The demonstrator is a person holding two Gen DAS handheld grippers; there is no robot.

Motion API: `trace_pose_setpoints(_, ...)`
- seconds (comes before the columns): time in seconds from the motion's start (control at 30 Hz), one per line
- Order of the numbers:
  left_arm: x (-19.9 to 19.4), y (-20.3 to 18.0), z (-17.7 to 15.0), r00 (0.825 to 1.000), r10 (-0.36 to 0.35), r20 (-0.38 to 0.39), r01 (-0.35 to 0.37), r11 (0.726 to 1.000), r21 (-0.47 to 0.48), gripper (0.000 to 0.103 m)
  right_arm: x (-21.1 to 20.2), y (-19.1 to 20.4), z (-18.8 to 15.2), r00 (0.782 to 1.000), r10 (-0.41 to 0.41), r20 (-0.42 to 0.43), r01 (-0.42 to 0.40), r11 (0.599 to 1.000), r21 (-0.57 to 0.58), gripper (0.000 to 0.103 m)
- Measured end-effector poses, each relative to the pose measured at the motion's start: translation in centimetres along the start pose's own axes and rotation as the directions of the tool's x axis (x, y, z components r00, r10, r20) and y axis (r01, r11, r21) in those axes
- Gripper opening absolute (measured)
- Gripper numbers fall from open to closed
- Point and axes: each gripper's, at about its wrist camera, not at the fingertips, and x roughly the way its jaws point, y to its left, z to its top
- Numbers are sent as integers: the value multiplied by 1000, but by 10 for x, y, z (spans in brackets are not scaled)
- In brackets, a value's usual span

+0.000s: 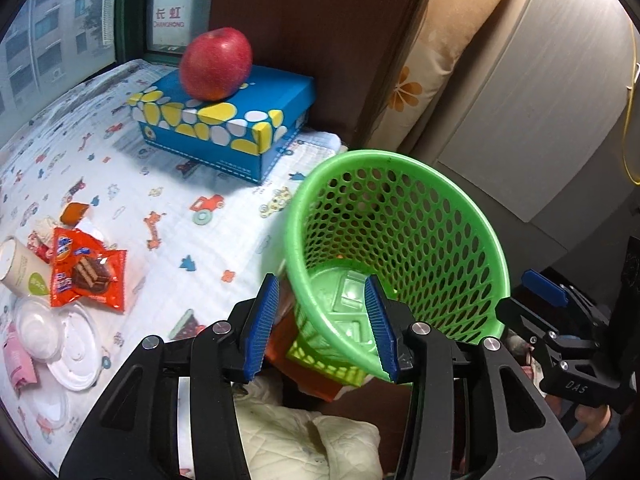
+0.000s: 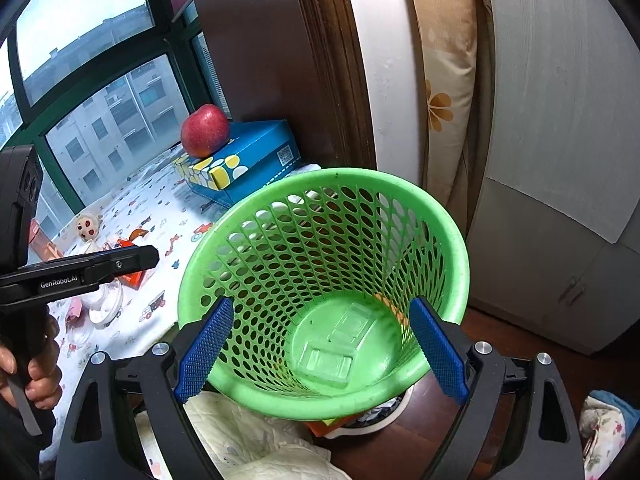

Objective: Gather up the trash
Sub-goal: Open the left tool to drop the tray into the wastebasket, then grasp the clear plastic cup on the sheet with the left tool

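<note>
A green mesh basket (image 1: 400, 232) stands just off the table's near edge, its mouth tipped toward me. A clear plastic blister tray (image 2: 332, 356) lies on its bottom. My left gripper (image 1: 320, 328) is open astride the near wall: one blue pad is inside the basket, the other outside with a gap to the rim. My right gripper (image 2: 322, 348) stands wide open in front of the basket (image 2: 320, 280), holding nothing. Left on the table lie an orange wafer wrapper (image 1: 88, 276), a paper cup (image 1: 20, 268), clear plastic lids (image 1: 60, 340) and a pink wrapper (image 1: 18, 360).
A red apple (image 1: 216, 64) sits on a blue spotted box (image 1: 228, 128) at the back of the patterned tablecloth (image 1: 180, 232). A window is behind, a brown panel and a flowered cushion (image 1: 432, 60) to the right. A quilted cloth (image 1: 300, 440) lies below the grippers. A hand (image 2: 36, 368) grips the left tool.
</note>
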Motion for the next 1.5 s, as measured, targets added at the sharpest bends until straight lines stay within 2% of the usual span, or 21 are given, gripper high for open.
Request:
trace_pose_setpoints(0.1,-14,19,-5,999,48,19,-47,998,-30,50,2,11,2,1000,17,-3,-17,1000,-19,87)
trace_pose_setpoints(0.37,-51,79,-25,983,175,58,-166,977,-133,52,13,54,9,997,79,-13,-80,993,-92,87)
trace_pose_setpoints(0.6,-84,141,-46,958,277,68,-254,937,-240,52,23,95,12,990,136,-39,-140,978,-157,87)
trace_pose_setpoints(0.73,-102,180,-58,937,345,62,-311,900,-305,57,30,122,13,984,171,-56,-179,964,-195,87)
trace_pose_setpoints(0.9,-122,236,-73,903,427,36,-376,831,-411,61,41,157,16,974,212,-81,-225,945,-238,87)
trace_pose_setpoints(1.0,-131,271,-79,876,482,5,-423,773,-473,62,47,177,16,967,234,-98,-252,932,-260,87)
trace_pose_setpoints(1.1,-137,309,-85,859,511,-33,-444,709,-548,64,54,195,16,960,253,-117,-276,921,-277,87)
trace_pose_setpoints(1.27,-137,371,-92,848,522,-94,-446,606,-659,66,65,226,15,947,285,-152,-319,899,-300,87)
trace_pose_setpoints(1.33,-134,393,-94,849,517,-114,-442,574,-689,69,69,238,14,941,296,-166,-335,889,-312,87)
trace_pose_setpoints(1.5,-123,438,-96,853,498,-155,-437,520,-734,73,79,266,12,927,321,-194,-371,867,-334,87)
